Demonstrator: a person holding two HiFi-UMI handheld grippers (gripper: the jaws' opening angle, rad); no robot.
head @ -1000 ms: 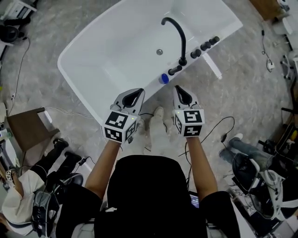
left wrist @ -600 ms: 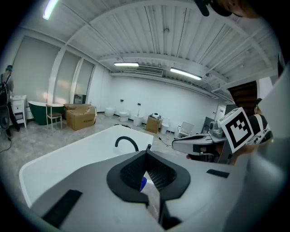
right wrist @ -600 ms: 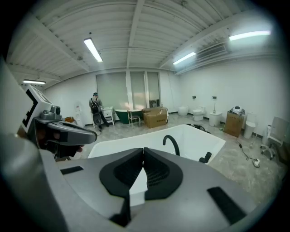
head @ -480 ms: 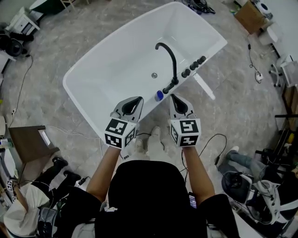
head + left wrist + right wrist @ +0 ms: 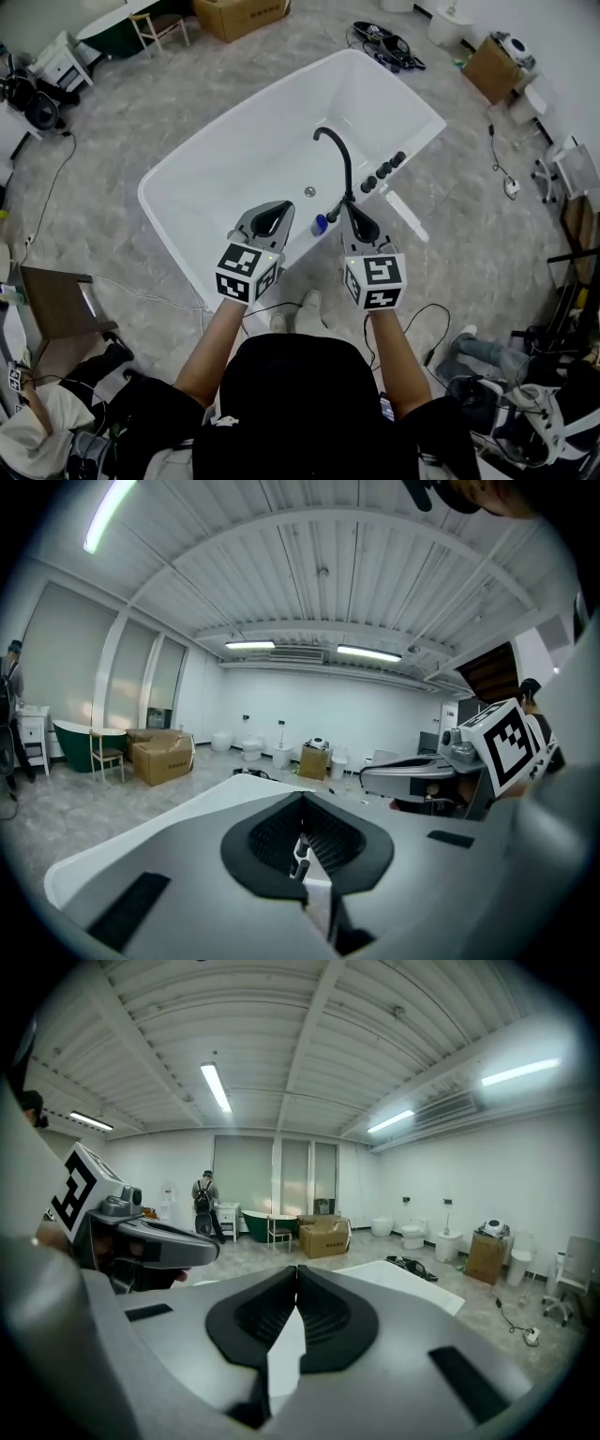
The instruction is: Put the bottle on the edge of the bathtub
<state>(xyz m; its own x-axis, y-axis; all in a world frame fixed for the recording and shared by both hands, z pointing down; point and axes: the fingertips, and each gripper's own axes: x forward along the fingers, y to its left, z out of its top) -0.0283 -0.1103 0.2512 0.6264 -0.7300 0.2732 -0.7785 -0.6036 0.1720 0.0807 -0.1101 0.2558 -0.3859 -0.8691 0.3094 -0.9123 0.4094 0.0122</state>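
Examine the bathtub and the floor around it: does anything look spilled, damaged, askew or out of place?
Nothing looks spilled or damaged. The blue-capped bottle sits on the bathtub at its near rim, beside the black faucet. The only untidy thing is a tangle of cables lying on the floor by the tub's far end.

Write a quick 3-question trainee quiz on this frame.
1. True or false: the right gripper holds the bottle.
2. Where does the bottle stand? A) on the floor; B) on the bathtub edge, near the black faucet; C) down in the tub basin.
3. Fill in: the left gripper has its jaws ____.
Key: 1 false; 2 B; 3 shut.
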